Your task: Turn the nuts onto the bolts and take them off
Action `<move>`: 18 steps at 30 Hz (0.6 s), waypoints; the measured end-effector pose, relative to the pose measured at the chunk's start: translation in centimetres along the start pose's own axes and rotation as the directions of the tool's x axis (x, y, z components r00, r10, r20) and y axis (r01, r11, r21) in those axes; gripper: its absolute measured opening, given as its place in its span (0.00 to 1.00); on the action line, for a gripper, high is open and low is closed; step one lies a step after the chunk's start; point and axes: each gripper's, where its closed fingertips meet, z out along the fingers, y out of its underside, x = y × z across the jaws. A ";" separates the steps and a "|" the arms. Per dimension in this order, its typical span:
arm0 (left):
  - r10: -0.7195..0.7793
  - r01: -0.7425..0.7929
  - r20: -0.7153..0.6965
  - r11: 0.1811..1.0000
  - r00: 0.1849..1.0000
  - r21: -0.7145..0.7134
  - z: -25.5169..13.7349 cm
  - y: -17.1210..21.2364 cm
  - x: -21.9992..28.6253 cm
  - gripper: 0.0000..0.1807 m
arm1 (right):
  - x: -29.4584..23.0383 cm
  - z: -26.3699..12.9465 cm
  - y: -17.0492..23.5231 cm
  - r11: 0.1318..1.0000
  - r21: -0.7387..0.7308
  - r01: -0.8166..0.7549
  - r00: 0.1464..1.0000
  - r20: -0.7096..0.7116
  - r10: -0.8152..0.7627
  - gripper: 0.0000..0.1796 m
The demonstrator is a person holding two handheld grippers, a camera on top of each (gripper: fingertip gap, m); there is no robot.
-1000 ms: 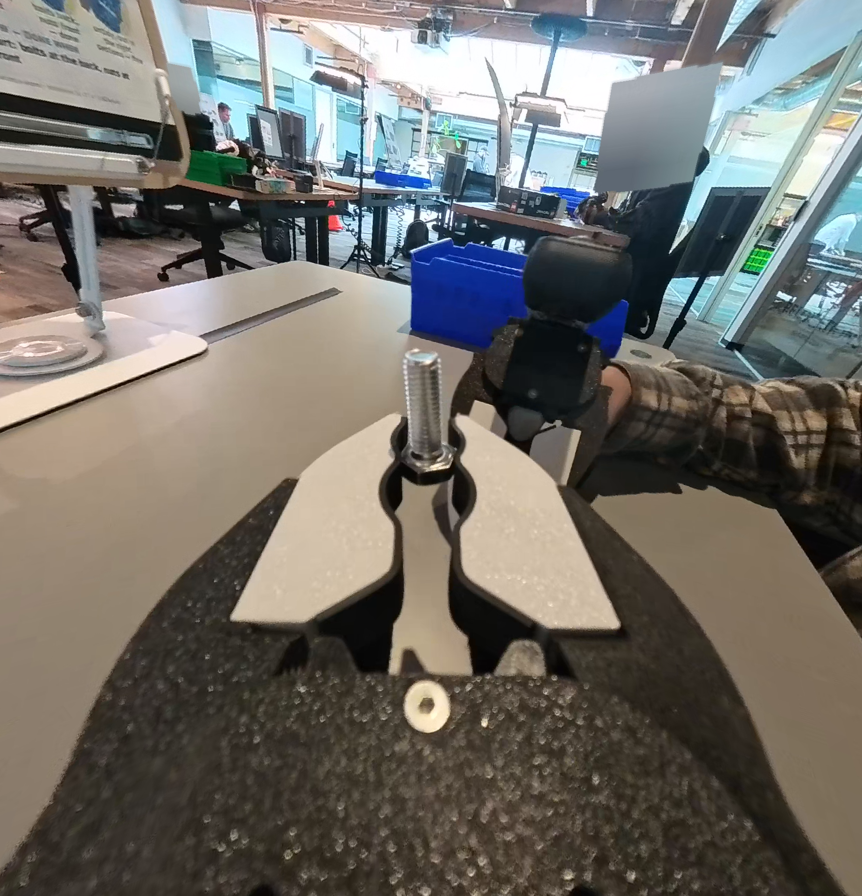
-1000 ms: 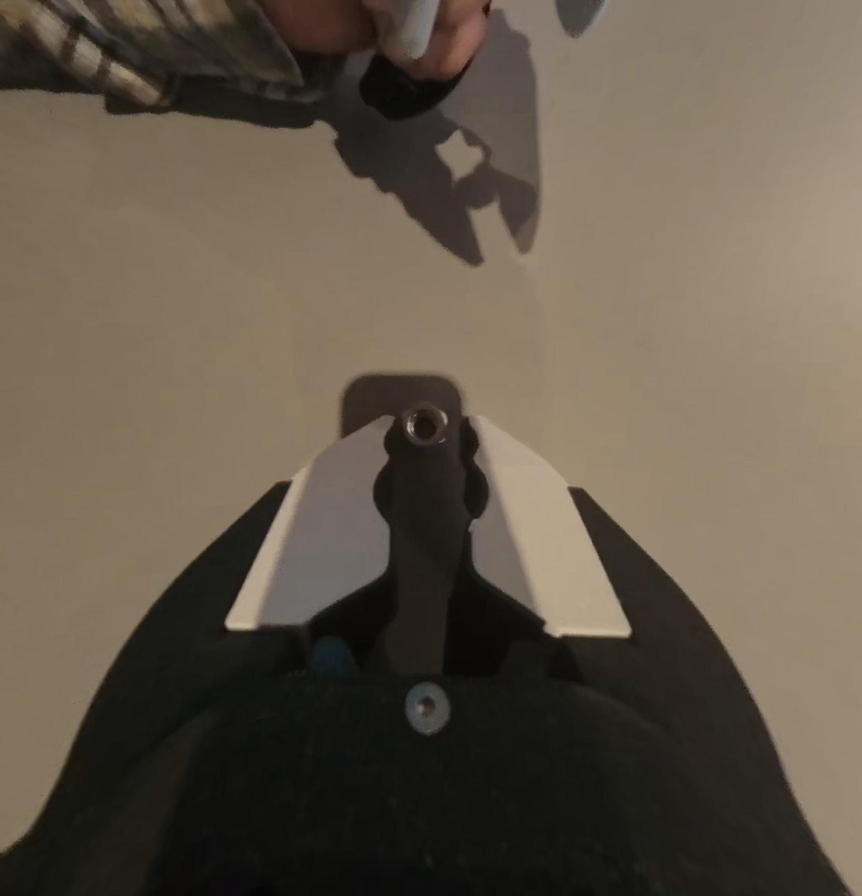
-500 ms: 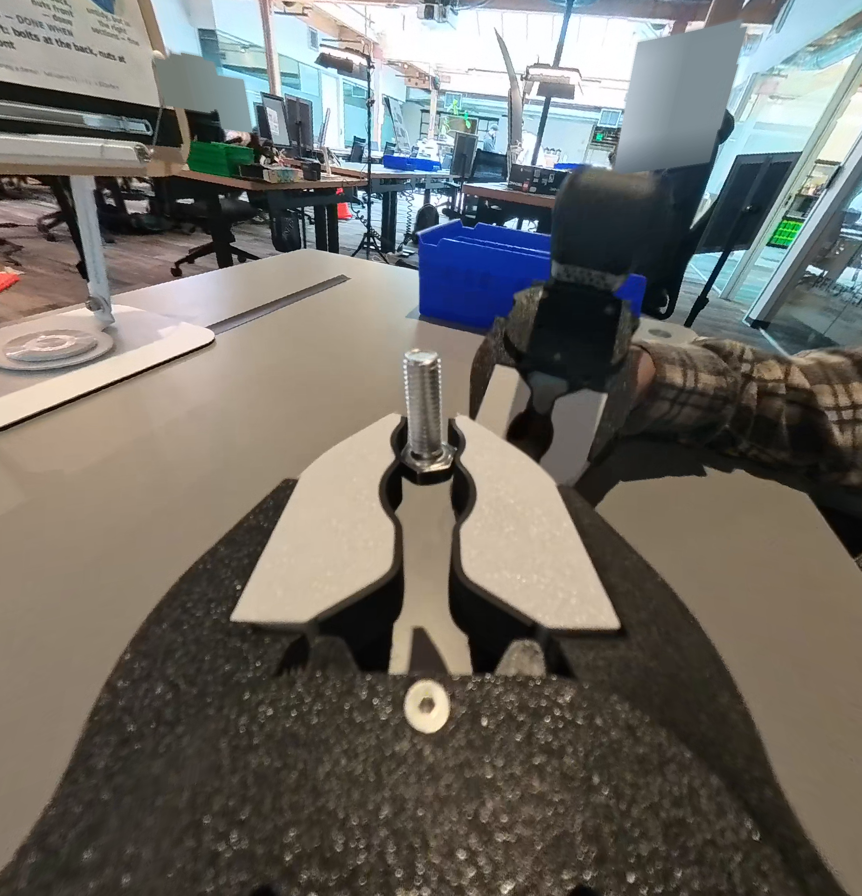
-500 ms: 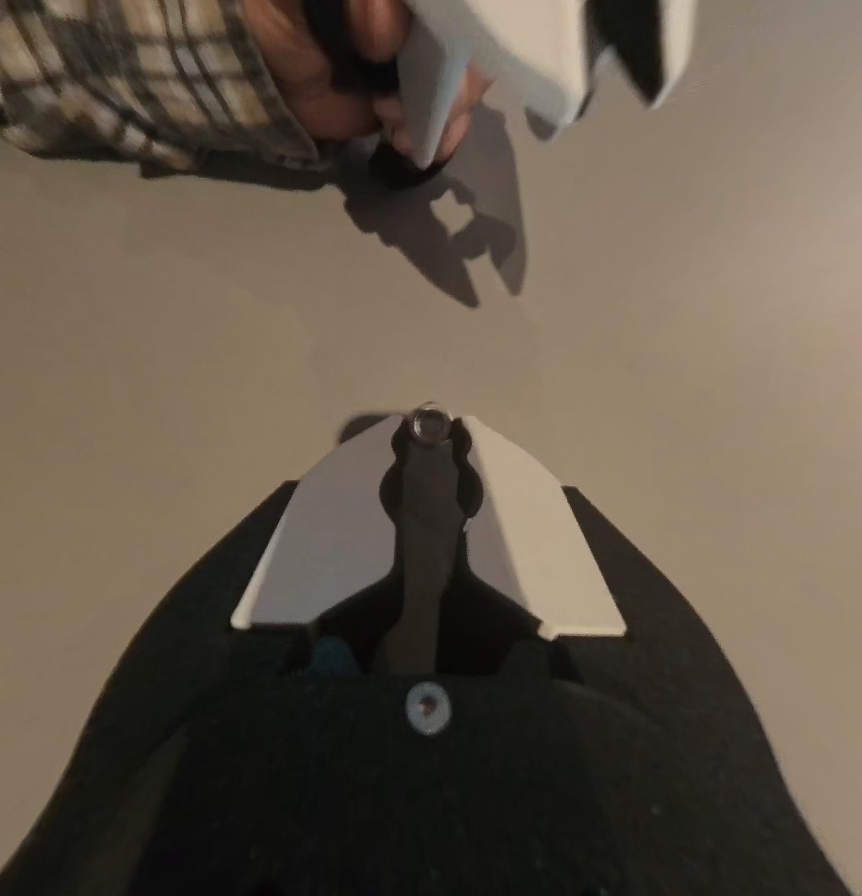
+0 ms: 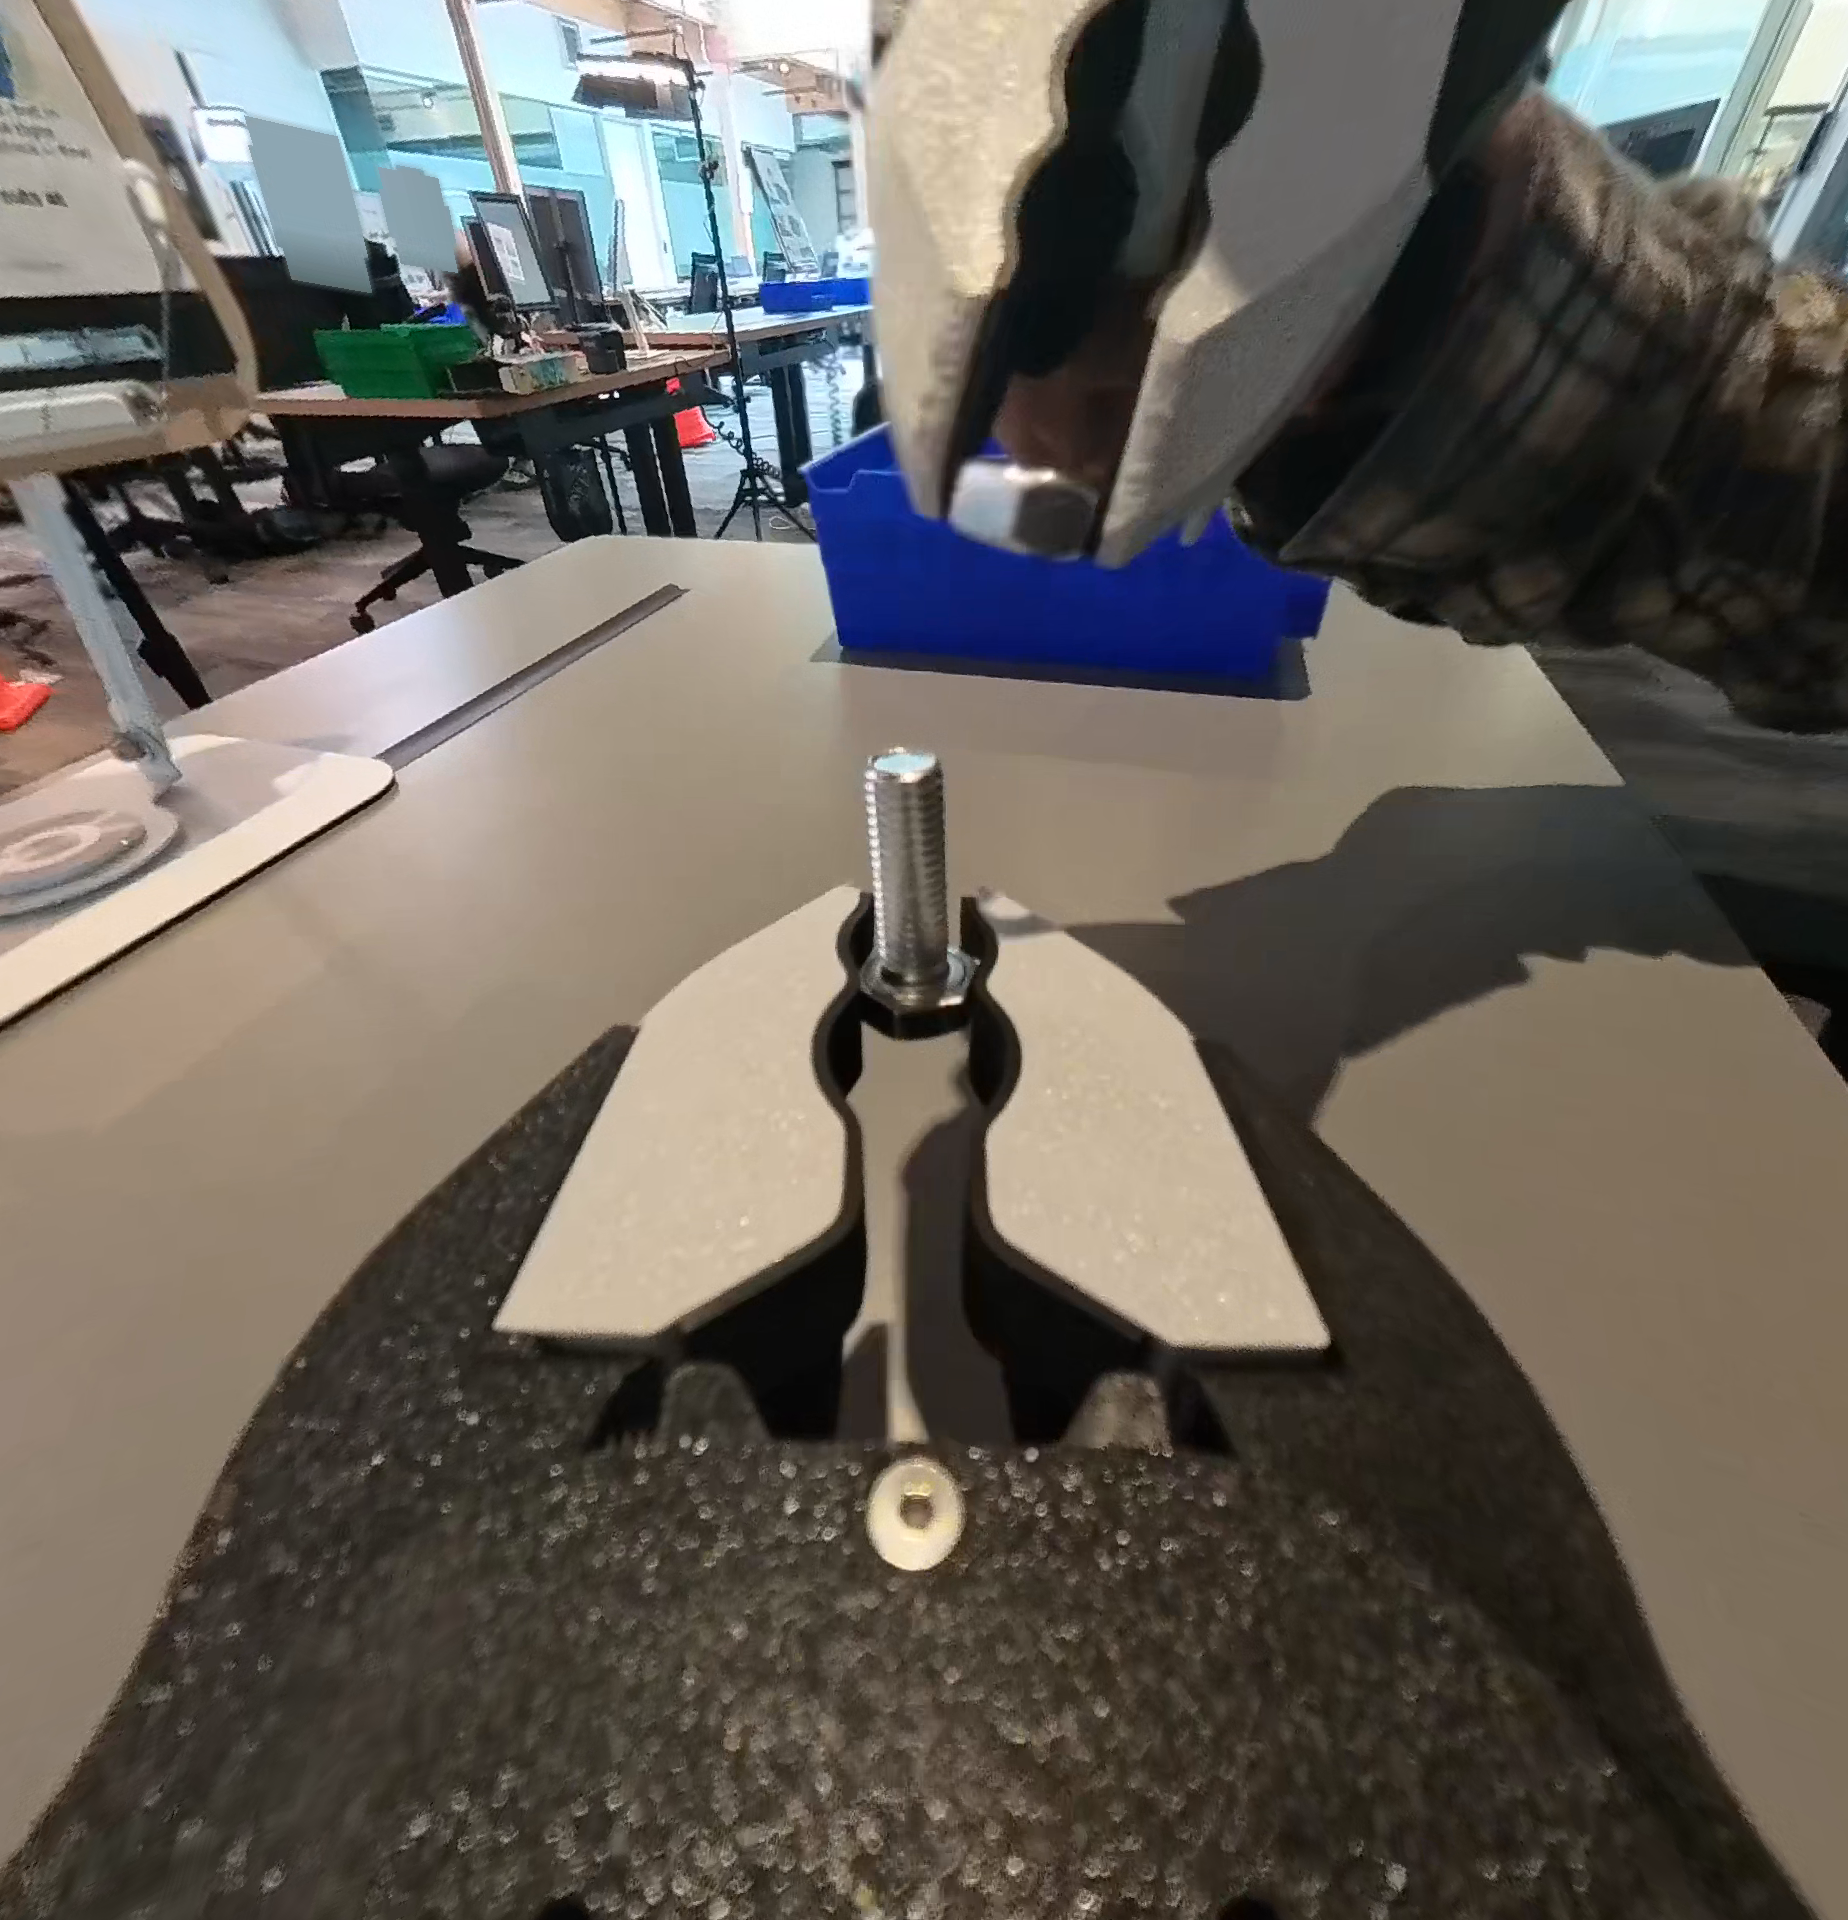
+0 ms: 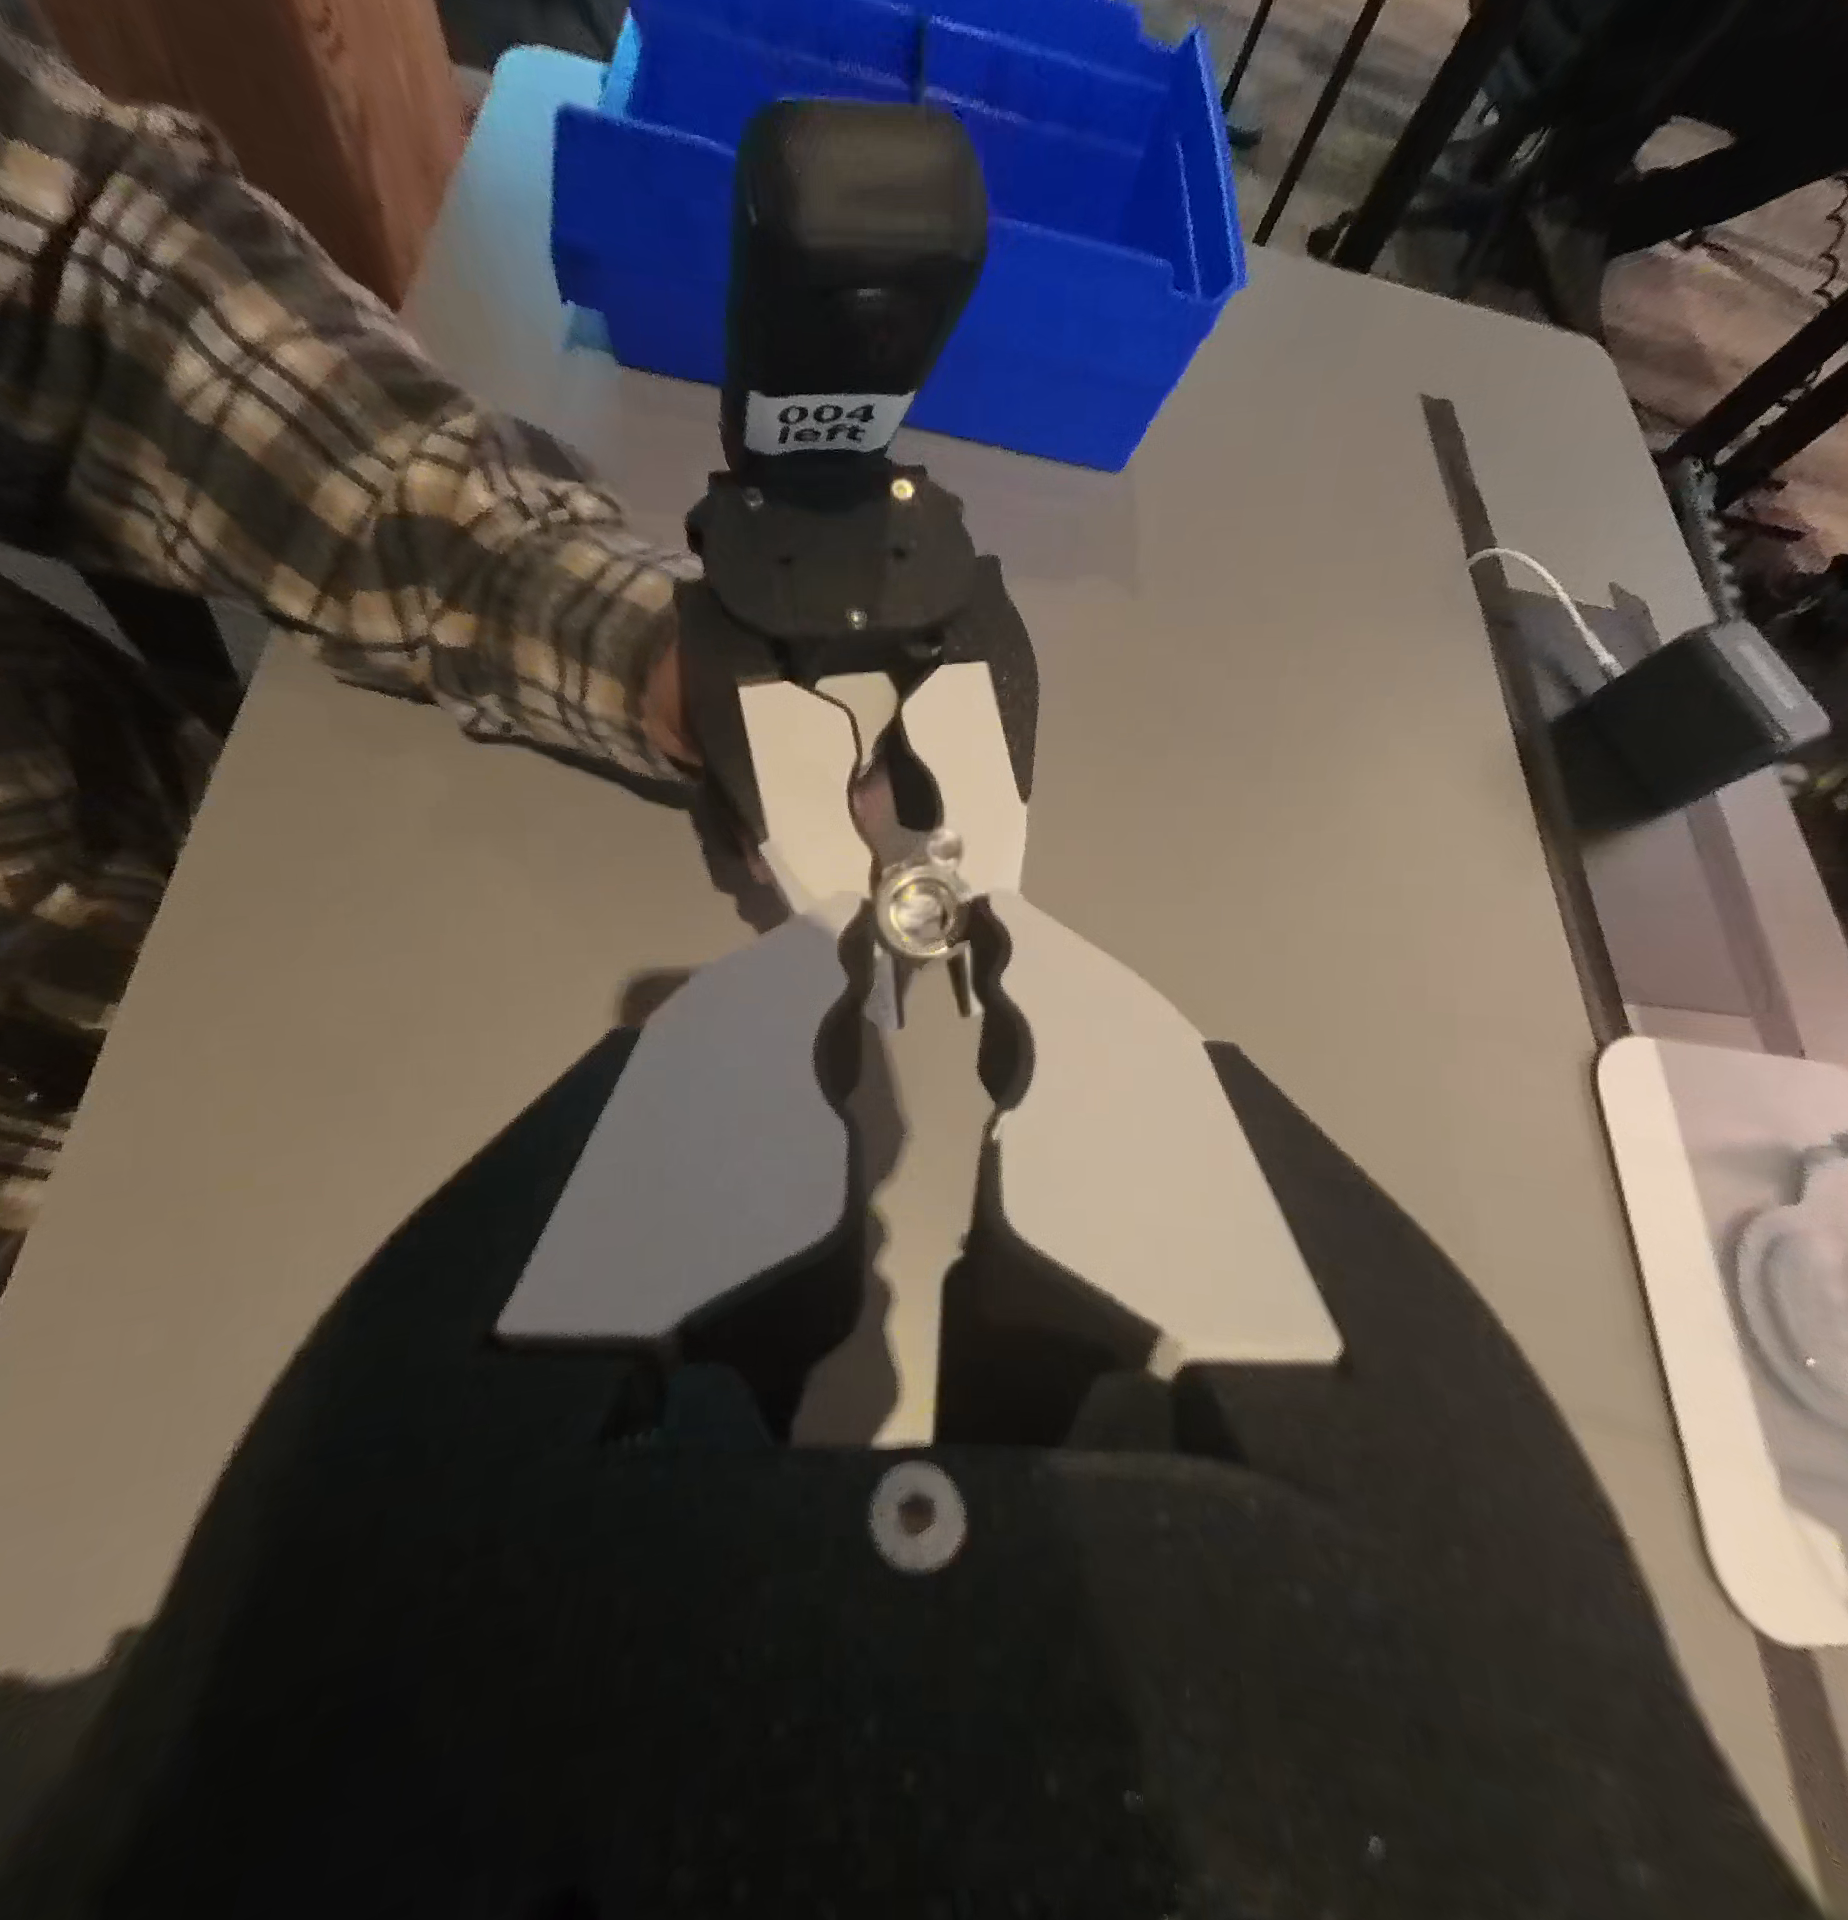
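The left gripper (image 5: pixel 915 971) pinches the hex head of a bolt (image 5: pixel 904 862) between its jaws just over the grey worktop (image 5: pixel 587 852); the bolt's long axis stands upright, threaded end pointing to 12 o'clock. Only the left wrist view shows this side profile, with the right gripper (image 5: pixel 1024 520) high at 1 o'clock, jaws clamped on a nut (image 5: pixel 1024 514). The right wrist view looks straight down instead (bolt and nut (image 6: pixel 915 914) overlap end-on), and alone shows the plaid sleeve (image 6: pixel 307 488) at 10 o'clock and blue bin (image 6: pixel 1055 281) beyond.
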 end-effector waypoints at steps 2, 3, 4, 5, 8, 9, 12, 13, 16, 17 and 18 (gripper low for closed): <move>0.026 -0.025 0.008 1.000 1.000 -0.012 0.0 -0.1 0.2 0.08 | 0.0 0.6 -0.2 0.999 -0.034 0.015 1.000 0.016 -0.014 0.09; 0.036 -0.036 0.011 0.999 0.999 -0.022 0.1 0.0 0.3 0.08 | 0.0 0.8 -0.2 0.998 -0.052 0.019 1.000 0.025 -0.017 0.09; 0.042 -0.042 0.012 0.999 0.999 -0.031 0.2 0.1 0.3 0.08 | 0.0 1.1 -0.2 0.997 -0.074 0.025 0.999 0.034 -0.022 0.09; 0.045 -0.045 0.015 0.998 0.999 -0.040 0.2 0.2 0.3 0.08 | -0.1 1.2 0.0 0.995 -0.097 0.031 0.999 0.045 -0.027 0.09; 0.057 -0.055 0.031 0.996 0.998 -0.064 0.3 0.4 0.1 0.08 | -0.2 1.6 0.5 0.985 -0.167 0.047 0.997 0.071 -0.035 0.09; 0.061 -0.059 0.033 0.996 0.998 -0.067 0.2 0.4 0.1 0.08 | -0.3 1.7 0.6 0.982 -0.183 0.049 0.996 0.083 -0.034 0.09; 0.075 -0.072 0.037 0.995 0.997 -0.074 0.2 0.4 0.1 0.08 | -0.2 2.0 0.8 0.976 -0.210 0.052 0.994 0.102 -0.032 0.09; 0.078 -0.075 0.037 0.994 0.996 -0.075 0.3 0.4 0.2 0.08 | -0.1 2.1 0.8 0.976 -0.213 0.053 0.994 0.103 -0.031 0.09; 0.086 -0.083 0.039 0.994 0.996 -0.076 0.3 0.3 0.3 0.08 | -0.1 2.4 0.8 0.979 -0.201 0.043 0.993 0.117 -0.019 0.09; 0.087 -0.084 0.039 0.994 0.995 -0.077 0.3 0.3 0.3 0.08 | -0.1 2.4 0.8 0.980 -0.197 0.039 0.993 0.118 -0.016 0.09; 0.085 -0.082 0.039 0.994 0.996 -0.077 0.3 0.3 0.3 0.08 | 0.0 2.4 0.8 0.981 -0.191 0.034 0.993 0.120 -0.011 0.09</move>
